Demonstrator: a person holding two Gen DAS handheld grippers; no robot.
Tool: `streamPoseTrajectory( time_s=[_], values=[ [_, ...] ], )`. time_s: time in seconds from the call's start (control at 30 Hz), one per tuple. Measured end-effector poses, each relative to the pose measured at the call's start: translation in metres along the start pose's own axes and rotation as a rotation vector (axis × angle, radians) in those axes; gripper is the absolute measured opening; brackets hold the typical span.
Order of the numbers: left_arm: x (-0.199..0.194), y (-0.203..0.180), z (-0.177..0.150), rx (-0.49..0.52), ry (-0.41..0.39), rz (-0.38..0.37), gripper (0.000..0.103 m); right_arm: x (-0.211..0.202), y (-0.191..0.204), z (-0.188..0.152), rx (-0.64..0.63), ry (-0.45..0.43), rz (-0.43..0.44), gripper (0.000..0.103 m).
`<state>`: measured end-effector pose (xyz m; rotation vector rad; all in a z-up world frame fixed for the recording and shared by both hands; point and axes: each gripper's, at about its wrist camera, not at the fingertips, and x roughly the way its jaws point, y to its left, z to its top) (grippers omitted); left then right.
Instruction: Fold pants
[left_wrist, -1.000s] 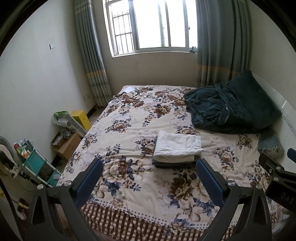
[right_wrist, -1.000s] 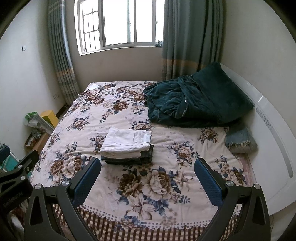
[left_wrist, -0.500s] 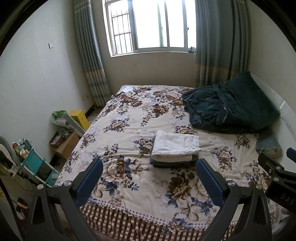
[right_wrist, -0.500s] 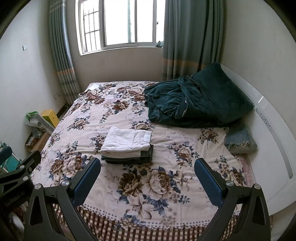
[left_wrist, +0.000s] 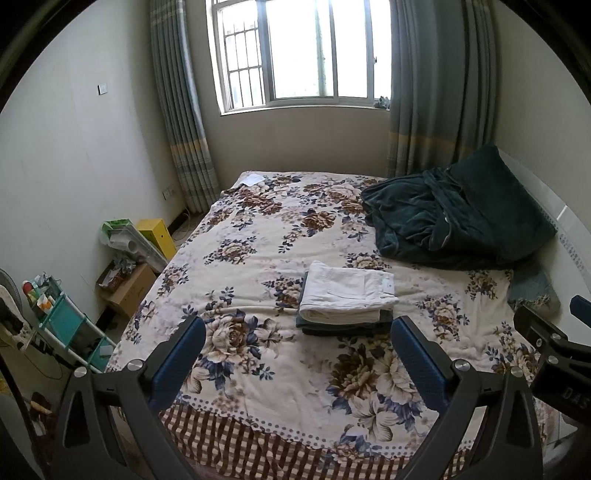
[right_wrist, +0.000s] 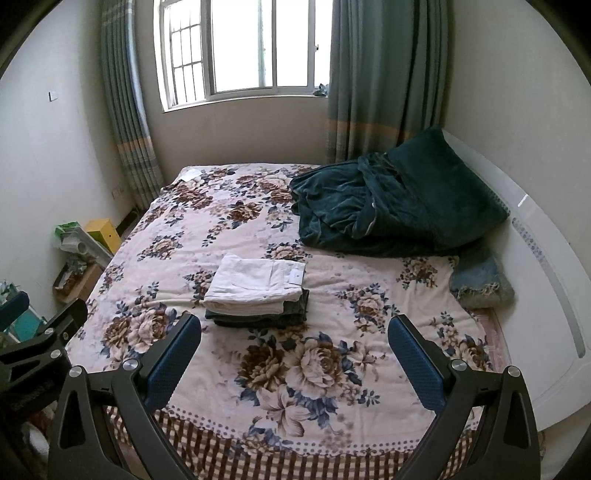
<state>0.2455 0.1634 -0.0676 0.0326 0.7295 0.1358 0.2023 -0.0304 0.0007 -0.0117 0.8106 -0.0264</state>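
A folded pair of white pants (left_wrist: 347, 293) lies on top of folded dark pants (left_wrist: 345, 326) in the middle of a floral bed (left_wrist: 258, 266). The stack also shows in the right wrist view, white pants (right_wrist: 256, 282) over dark pants (right_wrist: 262, 317). My left gripper (left_wrist: 297, 354) is open and empty, held back above the bed's near edge. My right gripper (right_wrist: 293, 352) is open and empty, also near the bed's foot. The right gripper's body shows at the right edge of the left wrist view (left_wrist: 550, 354).
A crumpled dark green blanket (right_wrist: 391, 206) lies at the bed's far right, a small grey-blue cloth (right_wrist: 480, 280) beside the white headboard (right_wrist: 546, 266). Boxes (left_wrist: 129, 284) and a teal rack (left_wrist: 66, 328) stand on the floor at left. A window with curtains is behind.
Both grippers have drawn back and risen a little from the bed, so the stack looks slightly farther away. The folded stack has not moved.
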Motion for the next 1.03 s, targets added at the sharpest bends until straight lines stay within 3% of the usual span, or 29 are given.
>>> streamPoseTrajectory(
  time_s=[1.03],
  values=[
    [-0.0019,0.0023,0.0041,-0.012,-0.007,-0.004,0.103,-0.0022,-0.0055,-0.0030,0.000,0.003,0.005,0.103]
  ],
)
